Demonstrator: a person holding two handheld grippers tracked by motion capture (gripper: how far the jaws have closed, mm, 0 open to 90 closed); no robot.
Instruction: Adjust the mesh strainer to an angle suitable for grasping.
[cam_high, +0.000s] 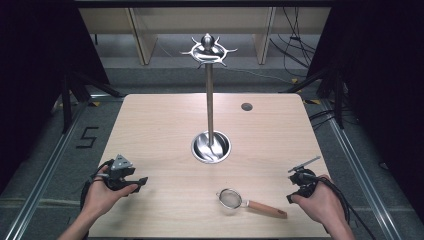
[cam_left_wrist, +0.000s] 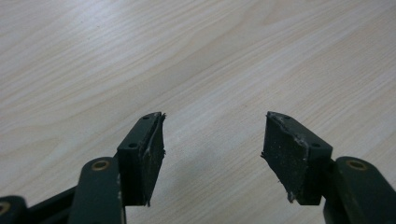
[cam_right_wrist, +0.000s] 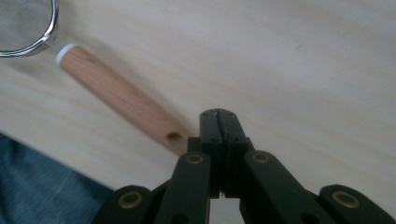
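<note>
A small mesh strainer with a wooden handle lies flat near the table's front edge, handle pointing right. In the right gripper view the handle runs down toward my jaws and the mesh bowl sits at top left. My right gripper is held just right of the handle's end, shut with nothing between its jaws. My left gripper rests at the front left, open over bare wood. A tall metal hook stand rises from a round steel base at the table's middle.
The light wooden table has a small dark round hole at the back right. Dark curtains and metal frame legs flank the table. A blue sleeve or trouser fabric lies beyond the front edge.
</note>
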